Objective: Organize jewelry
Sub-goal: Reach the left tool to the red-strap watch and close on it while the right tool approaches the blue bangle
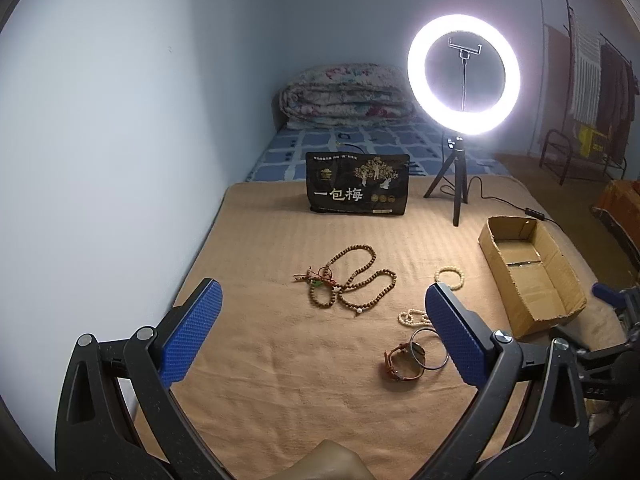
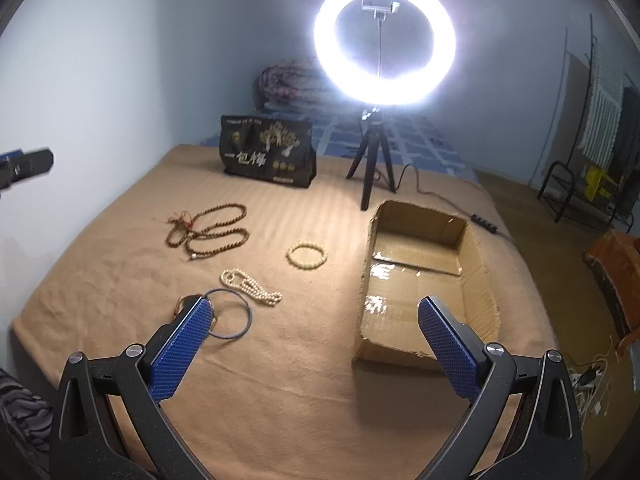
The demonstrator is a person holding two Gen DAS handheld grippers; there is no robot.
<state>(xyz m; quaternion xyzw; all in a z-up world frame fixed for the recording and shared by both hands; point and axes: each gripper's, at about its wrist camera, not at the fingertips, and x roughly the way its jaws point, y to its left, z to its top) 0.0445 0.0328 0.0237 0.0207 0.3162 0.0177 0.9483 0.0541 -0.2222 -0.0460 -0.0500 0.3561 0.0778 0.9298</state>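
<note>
We hold both the left gripper (image 1: 322,326) and right gripper (image 2: 314,340) wide, empty; the wooden bead necklace (image 1: 352,280), centre frame, could snag and drag its loops off the bed.

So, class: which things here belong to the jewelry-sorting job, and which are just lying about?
Job: wooden beads, pearl strand, cream bracelet, bangle, watch, box.

Lying about: ring light, black bag, quilt.

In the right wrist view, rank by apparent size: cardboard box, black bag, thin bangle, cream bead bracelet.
1. Cardboard box
2. Black bag, though it sits farther back
3. Thin bangle
4. Cream bead bracelet, farther away, so unsure against the bangle
</note>
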